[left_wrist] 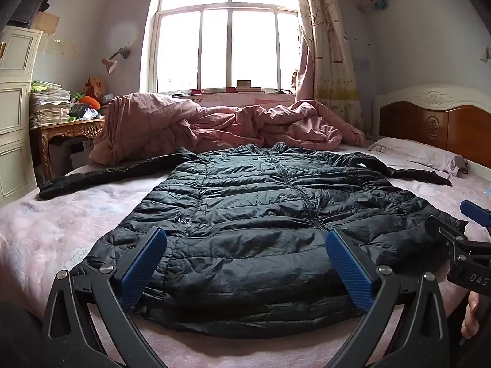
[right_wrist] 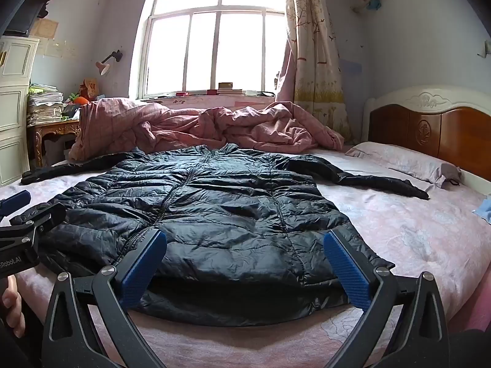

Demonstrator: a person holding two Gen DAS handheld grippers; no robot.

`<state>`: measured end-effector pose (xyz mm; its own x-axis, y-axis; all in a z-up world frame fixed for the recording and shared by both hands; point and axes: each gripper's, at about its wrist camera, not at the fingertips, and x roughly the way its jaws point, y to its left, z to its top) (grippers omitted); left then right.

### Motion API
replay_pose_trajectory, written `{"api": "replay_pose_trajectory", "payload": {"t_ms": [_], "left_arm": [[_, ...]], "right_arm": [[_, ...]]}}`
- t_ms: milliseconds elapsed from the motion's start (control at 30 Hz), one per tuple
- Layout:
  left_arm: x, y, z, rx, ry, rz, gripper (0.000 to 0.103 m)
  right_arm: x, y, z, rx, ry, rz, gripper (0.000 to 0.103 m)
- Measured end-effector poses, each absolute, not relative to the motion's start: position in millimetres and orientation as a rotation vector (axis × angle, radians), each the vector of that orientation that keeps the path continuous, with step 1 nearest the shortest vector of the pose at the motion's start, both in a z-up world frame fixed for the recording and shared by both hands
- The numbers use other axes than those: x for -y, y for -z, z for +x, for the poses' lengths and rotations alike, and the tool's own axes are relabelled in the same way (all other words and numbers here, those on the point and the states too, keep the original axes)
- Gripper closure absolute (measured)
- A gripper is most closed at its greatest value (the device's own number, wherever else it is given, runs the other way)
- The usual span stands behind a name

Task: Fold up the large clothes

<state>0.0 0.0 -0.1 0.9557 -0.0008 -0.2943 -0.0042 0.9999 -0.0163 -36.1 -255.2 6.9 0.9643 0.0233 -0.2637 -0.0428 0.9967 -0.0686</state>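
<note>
Lying spread flat, zipped, across the pink-sheeted bed (left_wrist: 46,230) at frame centre, the black quilted puffer jacket (left_wrist: 260,214) awaits its first fold; left tool (left_wrist: 245,242) and right tool (right_wrist: 245,242) hover released over the hem, so next comes grasping a sleeve.

Backlit by a blown-out window (left_wrist: 227,40); dim, soft nearer than it; fisheye-bent edges, black corner vignettes.

Both wrist views low at the bed's (left_wrist: 46,239) near edge, facing the window (right_wrist: 211,36) (left camera sits further left), sharing the black jacket (left_wrist: 260,214).
</note>
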Motion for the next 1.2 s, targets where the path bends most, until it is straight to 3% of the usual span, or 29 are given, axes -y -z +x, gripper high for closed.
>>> {"api": "replay_pose_trajectory", "payload": {"t_ms": [1200], "left_arm": [[-4.4,-2.0,-2.3,-0.284,0.003,-0.018,0.0]], "right_arm": [[255.8,-7.2,-37.6,-0.262,-0.031,-0.072,0.0]]}}
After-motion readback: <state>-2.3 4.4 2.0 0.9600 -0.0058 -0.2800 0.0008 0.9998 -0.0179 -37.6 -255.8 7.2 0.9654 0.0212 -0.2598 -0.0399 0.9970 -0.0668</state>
